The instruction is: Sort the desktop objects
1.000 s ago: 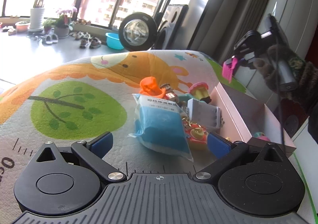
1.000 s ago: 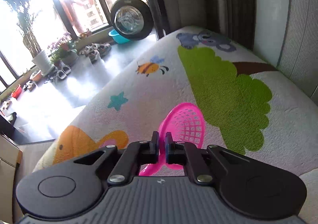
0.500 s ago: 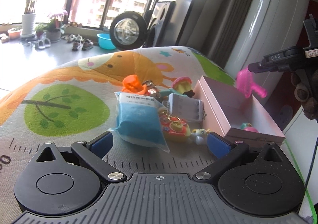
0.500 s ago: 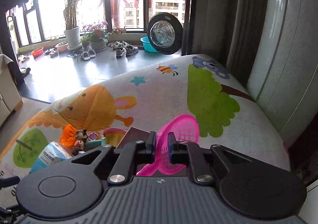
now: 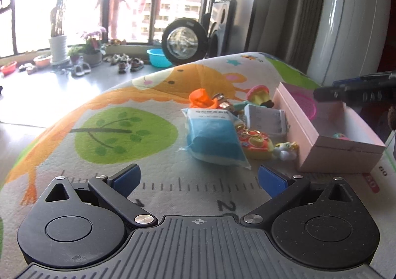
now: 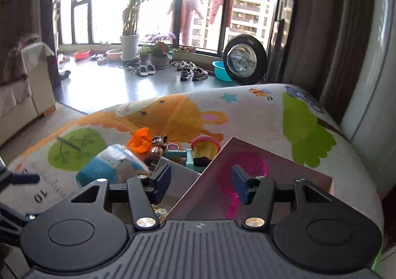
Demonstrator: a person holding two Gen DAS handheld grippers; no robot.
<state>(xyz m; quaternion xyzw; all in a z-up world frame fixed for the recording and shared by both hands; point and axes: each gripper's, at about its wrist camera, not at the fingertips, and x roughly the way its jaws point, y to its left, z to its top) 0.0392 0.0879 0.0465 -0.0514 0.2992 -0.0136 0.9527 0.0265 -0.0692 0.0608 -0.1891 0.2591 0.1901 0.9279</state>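
Note:
A pink toy racket lies blurred inside the open pink box, under my right gripper. Its jaws are opening and no pad presses on the racket. In the left wrist view the racket shows in the box, with the right gripper hovering over the far end. My left gripper stands open and empty above the mat, short of the toy pile. The pile holds a blue packet, an orange toy, a white case and a red-yellow toy.
The toys lie on a cartoon play mat with a printed ruler along its near edge. A mushroom toy and a small unicorn figure sit beside the box. A white appliance and curtains stand at the right.
The right gripper swung from the far mat to above the pink box, rolled level and opened, releasing the pink racket into the box. The left gripper drifted slightly, staying open.

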